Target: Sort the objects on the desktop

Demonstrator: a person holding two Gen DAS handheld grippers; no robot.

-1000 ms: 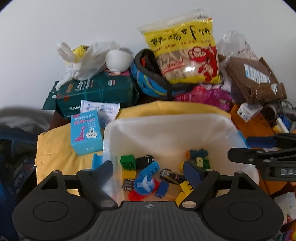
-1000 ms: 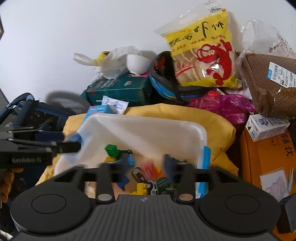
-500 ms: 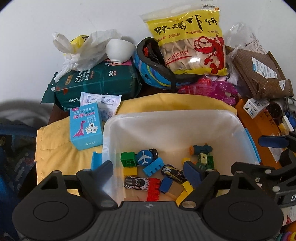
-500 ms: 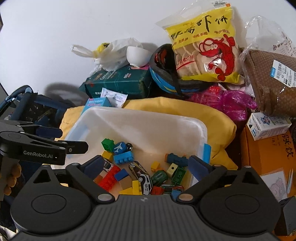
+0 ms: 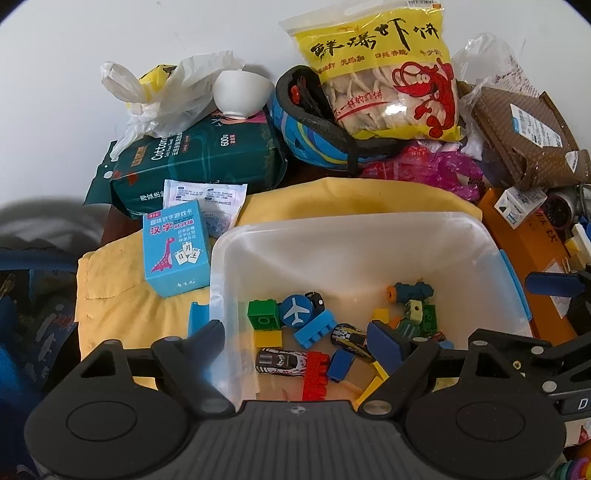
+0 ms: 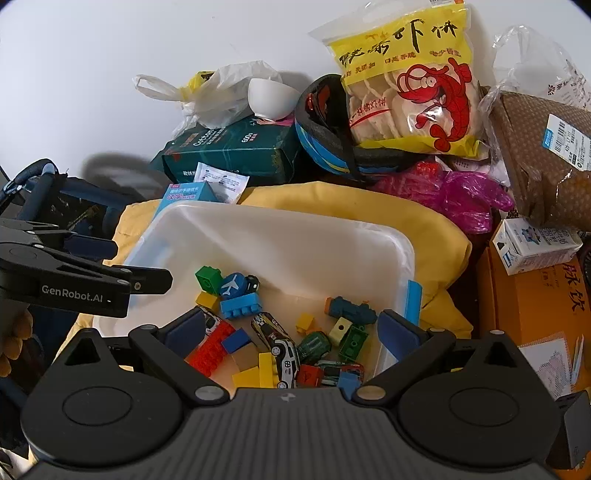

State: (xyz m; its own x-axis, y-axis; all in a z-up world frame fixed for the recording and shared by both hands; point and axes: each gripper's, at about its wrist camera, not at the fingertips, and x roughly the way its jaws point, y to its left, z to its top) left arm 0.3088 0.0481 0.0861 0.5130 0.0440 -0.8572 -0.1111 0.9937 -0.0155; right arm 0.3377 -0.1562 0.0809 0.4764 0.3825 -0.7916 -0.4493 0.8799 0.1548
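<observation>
Plain white wall (image 5: 110, 33) behind the clutter

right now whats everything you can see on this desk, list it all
bin: one, clear with blue latches, centre, on yellow cloth
yellow cloth: one, under the bin
toy bricks and cars: many, mixed colours, inside the bin
card box: one, light blue, left of the bin
tissue pack: one, dark green, back left
bowl: one, white, on the tissue pack
plastic bag: one, white, back left
helmet: one, blue and black, back centre
prawn cracker bag: one, yellow, on the helmet
parcel: one, brown, back right
milk carton: one, white, right
left tongs: open, empty
right tongs: open, empty
</observation>
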